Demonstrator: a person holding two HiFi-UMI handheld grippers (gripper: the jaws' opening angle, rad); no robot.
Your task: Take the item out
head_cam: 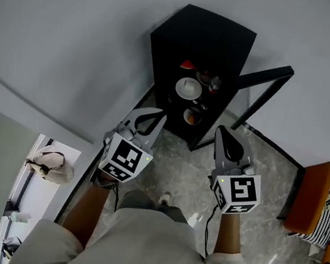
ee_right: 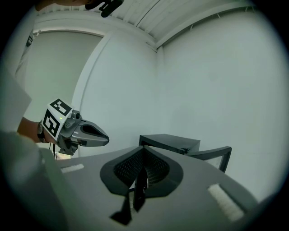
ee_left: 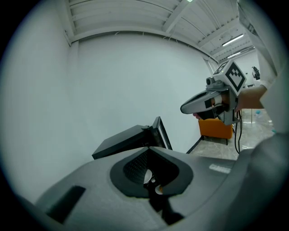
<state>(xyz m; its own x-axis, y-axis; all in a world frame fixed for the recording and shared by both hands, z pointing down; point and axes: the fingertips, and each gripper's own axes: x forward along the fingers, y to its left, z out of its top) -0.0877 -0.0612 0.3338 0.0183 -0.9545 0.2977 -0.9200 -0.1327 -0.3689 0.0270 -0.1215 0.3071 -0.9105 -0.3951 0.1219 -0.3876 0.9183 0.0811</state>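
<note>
Stage: approach, nothing taken out yet. The black cabinet (head_cam: 203,37) stands in the wall corner with its door (head_cam: 264,79) swung open to the right.

The head view shows these on the shelves:
- a white bowl (head_cam: 188,89)
- a red piece (head_cam: 187,65) behind the bowl
- a dark cup (head_cam: 214,82) to the bowl's right
- a second small bowl (head_cam: 192,116) lower down

The task does not say which of these is the item. All sit inside the cabinet, untouched.

Left claw (head_cam: 158,116): jaws pressed together, nothing between them. Right claw (head_cam: 221,131): likewise pressed together and empty. Both point toward the cabinet opening from short of it. The left claw is near the lower front edge and the right claw is near the foot of the door. Neither touches anything.

Judgement: the door is open, so access is ready. Left to do: spread a claw, reach onto a shelf, pinch the item and draw it clear. The crowded crockery on narrow shelves looks like the main risk.
</note>
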